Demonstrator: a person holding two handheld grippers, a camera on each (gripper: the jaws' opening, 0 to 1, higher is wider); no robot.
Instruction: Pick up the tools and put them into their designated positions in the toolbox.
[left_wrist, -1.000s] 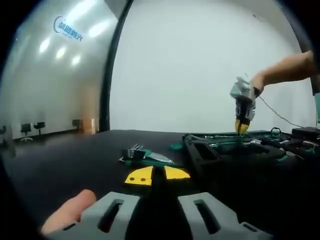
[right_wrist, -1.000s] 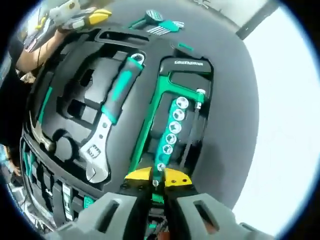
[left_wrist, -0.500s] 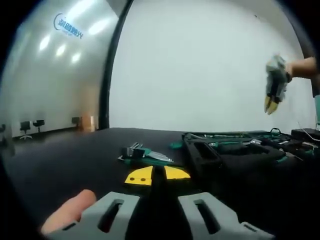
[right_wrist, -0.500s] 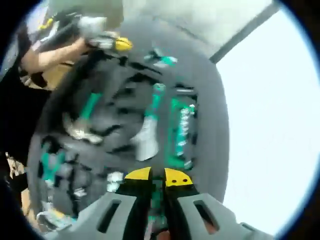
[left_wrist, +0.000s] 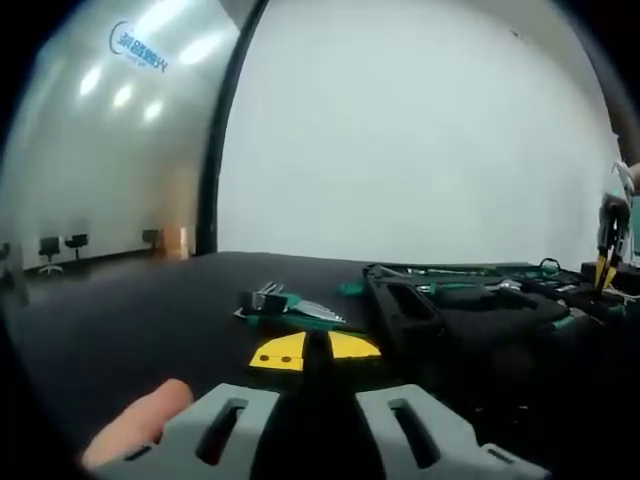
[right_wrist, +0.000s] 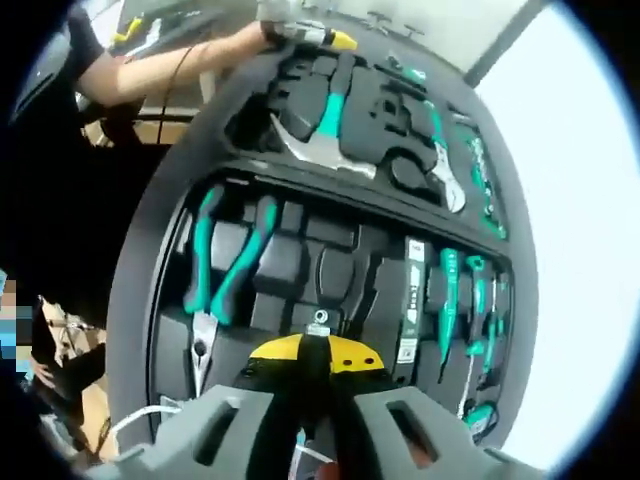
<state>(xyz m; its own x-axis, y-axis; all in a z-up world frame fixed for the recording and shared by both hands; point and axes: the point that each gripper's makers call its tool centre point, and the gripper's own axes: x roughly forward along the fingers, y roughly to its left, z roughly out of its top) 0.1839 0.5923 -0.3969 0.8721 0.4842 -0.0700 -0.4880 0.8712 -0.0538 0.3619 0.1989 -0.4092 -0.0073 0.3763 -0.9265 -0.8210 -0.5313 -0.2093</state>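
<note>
My left gripper (left_wrist: 315, 350) hovers low over the black table, shut with nothing between its yellow tips. Just beyond it lies a green-holdered hex key set (left_wrist: 290, 305). The open black toolbox (left_wrist: 470, 300) sits to the right. My right gripper (right_wrist: 312, 352), also shut and empty, hangs over the toolbox half (right_wrist: 330, 250) that holds green-handled pliers (right_wrist: 225, 270) and screwdrivers (right_wrist: 460, 310). The farther half holds a hammer (right_wrist: 315, 130) and an adjustable wrench (right_wrist: 445, 170). The right gripper (left_wrist: 608, 240) appears at the far right edge of the left gripper view.
A person's arm (right_wrist: 170, 65) reaches along the toolbox's far side to the left gripper (right_wrist: 310, 35). A white cable (right_wrist: 150, 420) lies by the toolbox's near corner. A fingertip (left_wrist: 135, 425) shows beside the left jaws. White wall and black table (left_wrist: 150, 320) stretch behind.
The right gripper lifted off the hacksaw and socket rail side and swung over to the pliers and screwdriver half. The left gripper has stayed still.
</note>
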